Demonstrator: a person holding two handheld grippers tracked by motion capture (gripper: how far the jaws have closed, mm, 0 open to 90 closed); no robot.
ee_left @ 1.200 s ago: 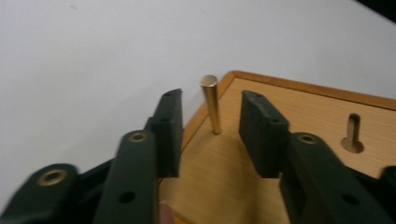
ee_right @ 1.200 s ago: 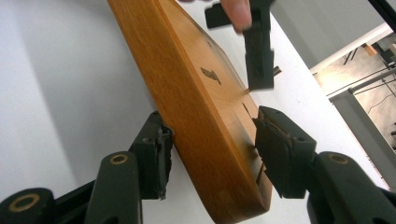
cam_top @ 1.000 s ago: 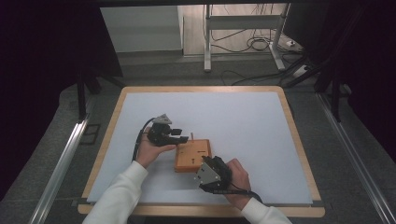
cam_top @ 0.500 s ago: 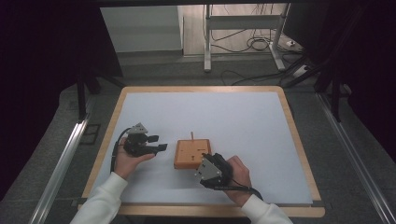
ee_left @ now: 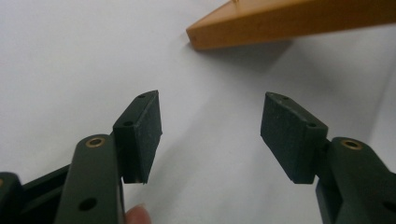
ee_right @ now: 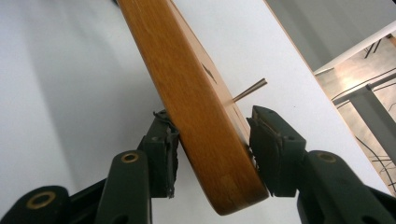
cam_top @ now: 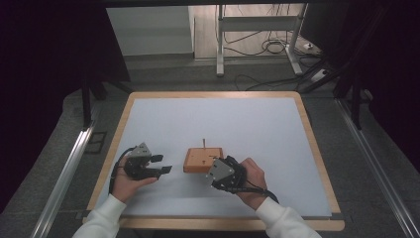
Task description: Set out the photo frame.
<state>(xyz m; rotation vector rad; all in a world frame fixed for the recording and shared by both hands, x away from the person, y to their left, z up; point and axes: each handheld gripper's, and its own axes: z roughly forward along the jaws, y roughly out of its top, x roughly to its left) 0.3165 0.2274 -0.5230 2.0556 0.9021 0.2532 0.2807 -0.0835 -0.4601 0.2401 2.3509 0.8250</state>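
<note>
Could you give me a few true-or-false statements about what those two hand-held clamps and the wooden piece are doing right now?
1. The left gripper holds nothing between its black fingers. True.
2. The flat orange-brown wooden block sits between the right gripper's fingers. True.
3. A thin wooden peg stands up from the block. True.
4. The left gripper touches the block. False: it is apart, to the block's left.
5. The block lies on a green cloth. False: it rests on the pale white table mat with a wooden rim.

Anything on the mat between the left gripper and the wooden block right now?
Nothing. In the high view, bare white mat separates the left gripper from the wooden block. The left gripper view shows the same: open jaws, then empty mat up to the block's corner.
</note>
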